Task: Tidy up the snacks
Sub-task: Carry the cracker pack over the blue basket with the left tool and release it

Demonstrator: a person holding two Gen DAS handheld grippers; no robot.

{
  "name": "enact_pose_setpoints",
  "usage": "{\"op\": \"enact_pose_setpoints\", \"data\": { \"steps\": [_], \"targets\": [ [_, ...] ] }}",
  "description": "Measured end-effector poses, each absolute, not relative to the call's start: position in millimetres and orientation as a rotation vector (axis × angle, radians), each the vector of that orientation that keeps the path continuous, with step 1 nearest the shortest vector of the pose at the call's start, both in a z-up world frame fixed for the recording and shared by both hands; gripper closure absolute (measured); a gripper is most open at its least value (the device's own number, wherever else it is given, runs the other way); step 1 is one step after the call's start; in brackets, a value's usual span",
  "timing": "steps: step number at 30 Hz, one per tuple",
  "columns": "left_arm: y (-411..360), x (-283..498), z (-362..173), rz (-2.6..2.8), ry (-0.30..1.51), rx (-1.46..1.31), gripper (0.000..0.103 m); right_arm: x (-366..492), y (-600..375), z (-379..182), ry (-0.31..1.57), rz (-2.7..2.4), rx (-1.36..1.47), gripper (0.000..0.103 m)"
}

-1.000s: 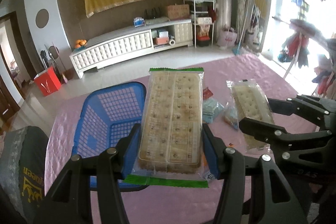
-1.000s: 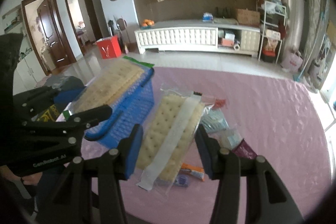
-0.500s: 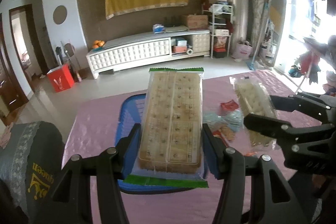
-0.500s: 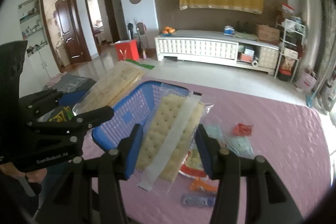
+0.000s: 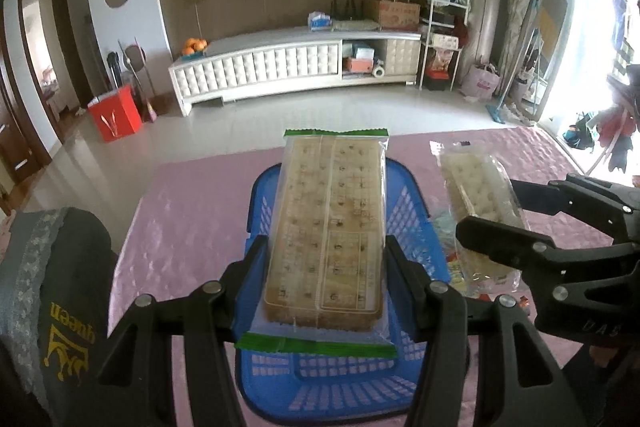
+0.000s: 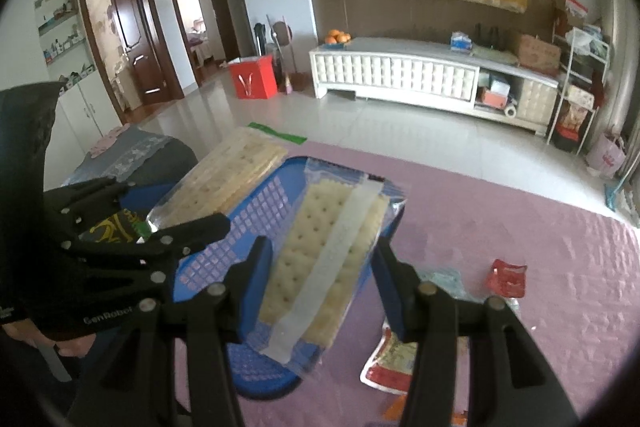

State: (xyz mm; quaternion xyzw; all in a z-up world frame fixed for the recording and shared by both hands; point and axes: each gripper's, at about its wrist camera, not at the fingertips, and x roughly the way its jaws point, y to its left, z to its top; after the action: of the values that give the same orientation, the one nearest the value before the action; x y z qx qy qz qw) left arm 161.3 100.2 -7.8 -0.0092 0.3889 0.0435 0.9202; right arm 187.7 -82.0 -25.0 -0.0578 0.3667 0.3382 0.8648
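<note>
My left gripper [image 5: 326, 267] is shut on a wide clear pack of brown crackers with green ends [image 5: 328, 223], held above the blue plastic basket [image 5: 416, 227]. My right gripper [image 6: 320, 267] is shut on a narrower clear pack of pale crackers [image 6: 320, 259], which hangs over the basket's [image 6: 224, 259] right side. In the left wrist view the right gripper [image 5: 496, 223] and its pale pack [image 5: 476, 191] show at the right. The left gripper [image 6: 168, 219] with its brown pack [image 6: 224, 179] appears at the left of the right wrist view. The basket's bottom looks bare where it shows.
A pink cloth covers the table [image 5: 192, 211]. Several small snack packets lie right of the basket, among them a red one [image 6: 506, 277] and a red-and-white one [image 6: 396, 359]. A dark chair back with yellow lettering [image 5: 60, 291] stands at the table's left.
Both grippers have travelled left with their cracker packs, from over the loose snacks to over the blue basket. Neither grip has altered.
</note>
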Motion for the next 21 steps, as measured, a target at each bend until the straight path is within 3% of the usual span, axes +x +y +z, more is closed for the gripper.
{"op": "enact_pose_setpoints", "data": {
  "steps": [14,17,21],
  "targets": [
    [119,205,-58,0.078,0.906,-0.083,0.049,198,-69,-48,0.827,0.71,-0.155,0.048],
    [118,204,-60,0.11,0.893,-0.065,0.033,193,-71,-46,0.827,0.714,-0.164,0.048],
    [119,200,-53,0.081,0.871,-0.075,0.031,188,-68,-42,0.825,0.711,-0.178,0.048]
  ]
}}
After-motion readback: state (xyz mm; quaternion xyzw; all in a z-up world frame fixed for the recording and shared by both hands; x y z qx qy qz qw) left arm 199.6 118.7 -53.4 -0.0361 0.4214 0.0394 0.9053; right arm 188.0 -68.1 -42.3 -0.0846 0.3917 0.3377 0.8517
